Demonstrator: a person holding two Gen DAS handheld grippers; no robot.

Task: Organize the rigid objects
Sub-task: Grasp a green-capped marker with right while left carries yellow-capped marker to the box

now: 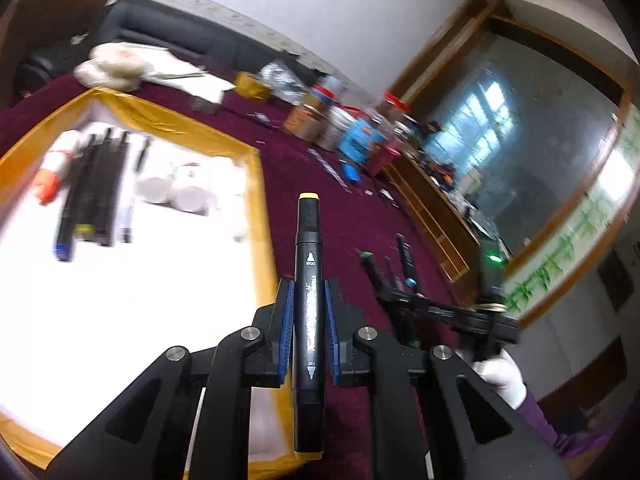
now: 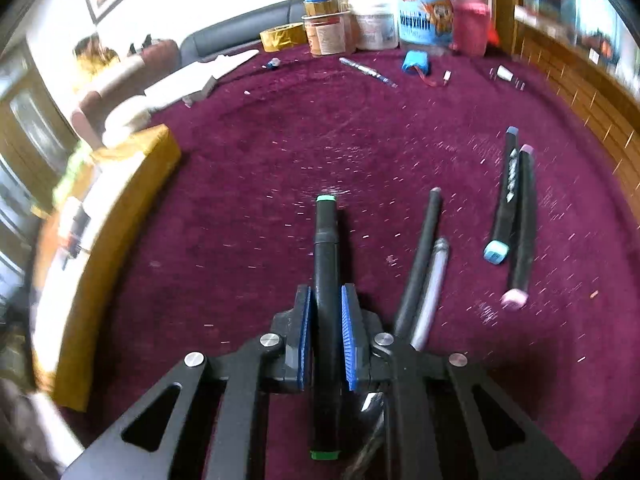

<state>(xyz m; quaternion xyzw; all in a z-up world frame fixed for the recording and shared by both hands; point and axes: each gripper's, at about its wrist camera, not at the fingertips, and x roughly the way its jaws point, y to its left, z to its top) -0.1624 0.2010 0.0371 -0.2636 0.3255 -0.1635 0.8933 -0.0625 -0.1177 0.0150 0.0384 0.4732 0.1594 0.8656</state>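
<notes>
The left gripper (image 1: 308, 320) is clamped on a black yellow-capped marker (image 1: 308, 280), its blue pads (image 1: 286, 320) pressing both sides of the barrel; the marker runs toward 12 o'clock along the fingers, above the maroon cloth (image 1: 320, 152). At 9 to 10 o'clock lies the yellow-rimmed white tray (image 1: 256, 184), holding a row of black markers (image 1: 94, 192), blurred. At 3 o'clock, the right gripper (image 1: 400, 300) reaches in, a white-gloved hand (image 1: 500, 376) behind it.

In the right wrist view, the right gripper (image 2: 326, 332) is closed on a green-capped marker (image 2: 326, 248), which also points toward 12 o'clock. Just beside it at 2 o'clock lie 2 thinner pens (image 2: 424, 264), and farther right, 2 markers with blue and pink caps (image 2: 516, 216) rest side by side. At 12 o'clock, far off, stand jars and tubs (image 2: 376, 20).
</notes>
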